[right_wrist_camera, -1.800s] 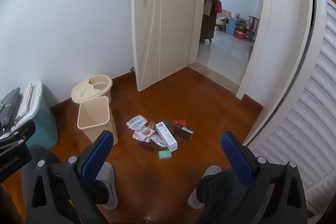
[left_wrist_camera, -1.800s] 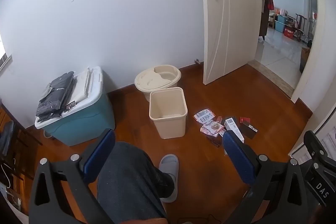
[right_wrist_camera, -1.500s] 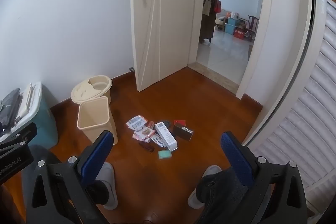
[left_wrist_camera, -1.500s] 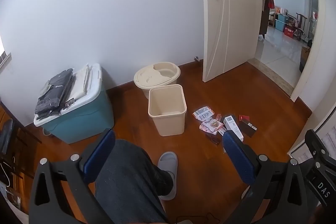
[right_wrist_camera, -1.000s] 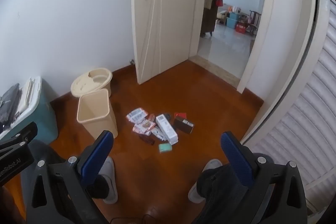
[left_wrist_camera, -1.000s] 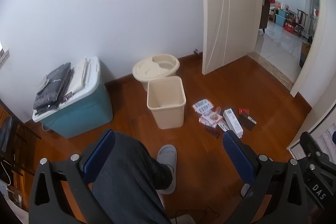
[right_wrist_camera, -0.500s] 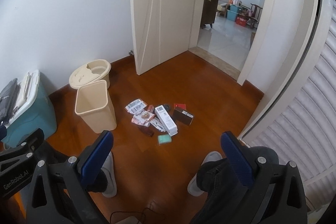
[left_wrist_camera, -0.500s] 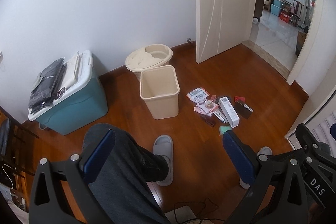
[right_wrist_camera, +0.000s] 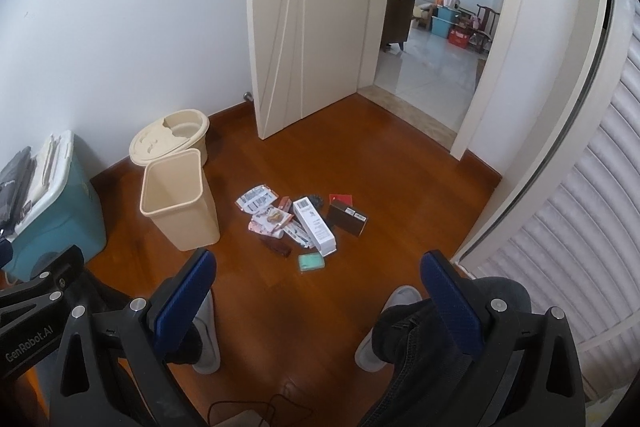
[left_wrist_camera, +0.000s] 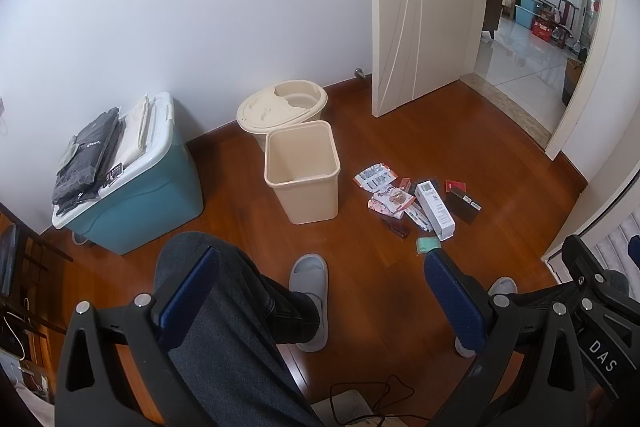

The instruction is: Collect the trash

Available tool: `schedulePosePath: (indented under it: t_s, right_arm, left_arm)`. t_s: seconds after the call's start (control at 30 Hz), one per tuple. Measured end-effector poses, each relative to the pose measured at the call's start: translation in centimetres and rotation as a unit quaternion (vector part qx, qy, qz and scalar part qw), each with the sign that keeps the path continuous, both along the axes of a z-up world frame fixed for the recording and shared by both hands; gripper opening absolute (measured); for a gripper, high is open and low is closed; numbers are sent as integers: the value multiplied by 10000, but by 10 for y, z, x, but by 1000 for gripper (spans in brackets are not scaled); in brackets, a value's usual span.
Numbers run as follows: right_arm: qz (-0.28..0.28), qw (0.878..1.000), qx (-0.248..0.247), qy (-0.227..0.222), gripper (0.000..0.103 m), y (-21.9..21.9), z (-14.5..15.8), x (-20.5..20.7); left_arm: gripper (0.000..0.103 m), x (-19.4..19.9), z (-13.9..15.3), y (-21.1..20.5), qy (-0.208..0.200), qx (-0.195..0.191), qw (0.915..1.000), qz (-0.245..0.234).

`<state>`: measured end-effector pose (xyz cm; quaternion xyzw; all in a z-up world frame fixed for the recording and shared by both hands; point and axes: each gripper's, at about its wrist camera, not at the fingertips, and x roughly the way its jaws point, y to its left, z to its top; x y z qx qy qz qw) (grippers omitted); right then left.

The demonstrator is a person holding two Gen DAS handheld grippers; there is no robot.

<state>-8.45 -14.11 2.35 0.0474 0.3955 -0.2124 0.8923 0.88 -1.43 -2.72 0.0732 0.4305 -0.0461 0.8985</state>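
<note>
A pile of trash lies on the wooden floor: a long white box (left_wrist_camera: 434, 209) (right_wrist_camera: 314, 225), a dark brown box (left_wrist_camera: 462, 204) (right_wrist_camera: 346, 219), printed wrappers (left_wrist_camera: 375, 177) (right_wrist_camera: 256, 199), a small teal packet (left_wrist_camera: 427, 245) (right_wrist_camera: 311, 261) and a small dark item (right_wrist_camera: 277, 246). An empty beige waste bin (left_wrist_camera: 302, 171) (right_wrist_camera: 178, 201) stands upright just left of the pile. My left gripper (left_wrist_camera: 320, 287) is open and empty, high above the floor. My right gripper (right_wrist_camera: 316, 291) is open and empty too, above the teal packet.
A round beige lidded bucket (left_wrist_camera: 282, 105) (right_wrist_camera: 170, 137) stands behind the bin by the wall. A teal storage box (left_wrist_camera: 132, 183) with folded clothes is at the left. The person's legs and grey slippers (left_wrist_camera: 309, 277) are below. An open white door (right_wrist_camera: 304, 27) leads out; a louvred door (right_wrist_camera: 560, 247) is right.
Both grippers have tilted down and moved forward, so the bin and trash pile sit nearer the middle of each view. Both stay open and empty.
</note>
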Motion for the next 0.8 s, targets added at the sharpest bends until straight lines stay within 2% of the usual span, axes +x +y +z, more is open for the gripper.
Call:
schedulePosePath:
  t_s: [0.8]
  right_arm:
    - [12,10000,-30,-25,102,0,-1,0]
  left_arm:
    - [103,1,1,5,-58,-18,9999,80]
